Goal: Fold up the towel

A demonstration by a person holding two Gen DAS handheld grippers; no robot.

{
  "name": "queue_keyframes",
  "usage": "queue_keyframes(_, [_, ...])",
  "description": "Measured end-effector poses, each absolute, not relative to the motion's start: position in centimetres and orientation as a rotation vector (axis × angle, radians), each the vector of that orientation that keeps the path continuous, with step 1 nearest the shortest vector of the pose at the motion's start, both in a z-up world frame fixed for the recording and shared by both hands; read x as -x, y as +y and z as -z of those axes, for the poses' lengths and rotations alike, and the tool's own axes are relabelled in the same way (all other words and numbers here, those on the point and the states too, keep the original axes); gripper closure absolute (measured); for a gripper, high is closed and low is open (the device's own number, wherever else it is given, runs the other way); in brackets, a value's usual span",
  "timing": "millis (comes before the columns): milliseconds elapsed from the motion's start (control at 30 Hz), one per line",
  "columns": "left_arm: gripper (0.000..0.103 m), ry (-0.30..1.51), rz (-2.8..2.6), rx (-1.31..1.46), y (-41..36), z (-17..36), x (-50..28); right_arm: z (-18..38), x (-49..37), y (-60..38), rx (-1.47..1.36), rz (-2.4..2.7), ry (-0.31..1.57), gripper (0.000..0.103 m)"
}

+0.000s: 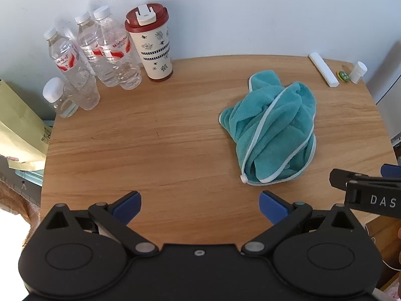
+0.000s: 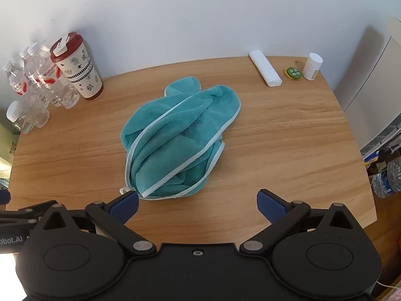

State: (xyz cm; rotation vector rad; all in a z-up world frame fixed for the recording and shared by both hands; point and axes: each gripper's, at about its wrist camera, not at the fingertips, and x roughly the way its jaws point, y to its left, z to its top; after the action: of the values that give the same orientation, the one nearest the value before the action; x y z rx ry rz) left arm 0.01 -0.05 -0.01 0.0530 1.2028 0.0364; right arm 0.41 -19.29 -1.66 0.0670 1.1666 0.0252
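A teal towel (image 1: 273,130) with pale piping lies crumpled in a heap on the wooden table (image 1: 163,138), right of centre in the left wrist view. In the right wrist view the towel (image 2: 180,138) sits in the middle, its near end just ahead of my fingers. My left gripper (image 1: 200,207) is open over bare wood, left of and nearer than the towel. My right gripper (image 2: 198,204) is open, its left blue pad (image 2: 125,204) close to the towel's near corner with a small loop. The right gripper's side shows at the left view's right edge (image 1: 366,190).
Several water bottles (image 1: 95,57) and a red-lidded patterned tumbler (image 1: 153,42) stand at the back left. A white bar (image 2: 265,69), a green round item (image 2: 292,72) and a small white bottle (image 2: 312,66) lie at the back right. A yellow-green bag (image 1: 17,130) hangs off the left edge.
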Motion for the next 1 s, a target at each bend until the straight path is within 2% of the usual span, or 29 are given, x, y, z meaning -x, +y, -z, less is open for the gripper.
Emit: queue_keyframes(1000, [0.001,1.218,-0.040,-0.067,-0.5,0.3,-1.2,2.5,-1.7,-19.1,-0.101,-0.057,1.237,0.001])
